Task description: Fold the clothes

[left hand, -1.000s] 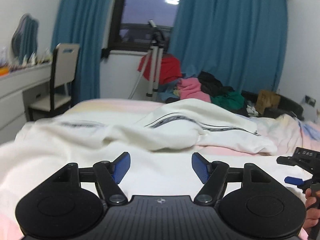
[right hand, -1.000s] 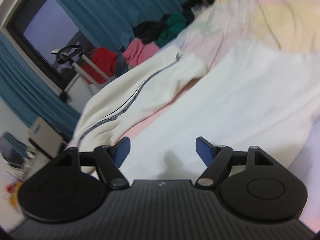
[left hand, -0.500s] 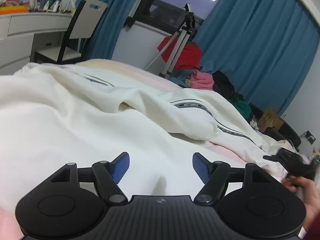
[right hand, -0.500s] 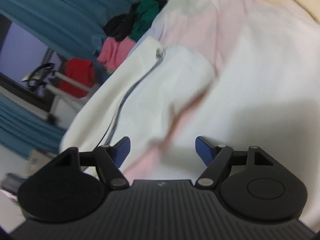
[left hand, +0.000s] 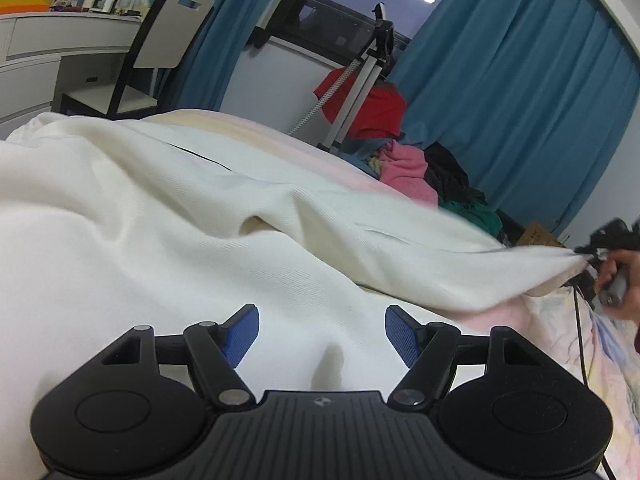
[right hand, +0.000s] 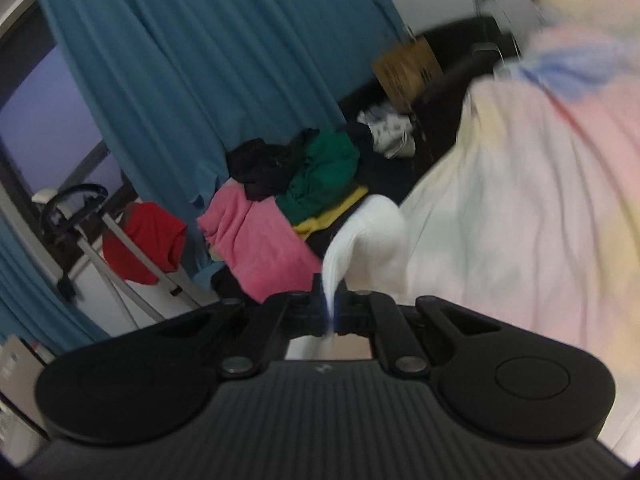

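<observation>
The left gripper [left hand: 322, 334] has its jaws wide apart, with nothing between the blue pads [left hand: 240, 336]; it hovers low over the white garment [left hand: 168, 216], which lies spread on the bed [left hand: 616, 344]. The right gripper [right hand: 331, 308] has its jaws closed on a thin edge of this garment [right hand: 360, 236], and the cloth rises from the jaws in a narrow fold. In the left wrist view this pinched end is stretched far to the right, where a hand [left hand: 620, 280] holds the right gripper [left hand: 600, 246].

Past the far edge of the bed there is a pile of clothes [right hand: 280, 208], pink, green, black and yellow, near a tripod [left hand: 360, 76] with a red cloth [left hand: 368, 108]. Blue curtains [left hand: 504, 96] close the back. A chair [left hand: 160, 44] and a white desk [left hand: 44, 52] stand at the left, well apart from the garment. In front of the left gripper the cloth is free.
</observation>
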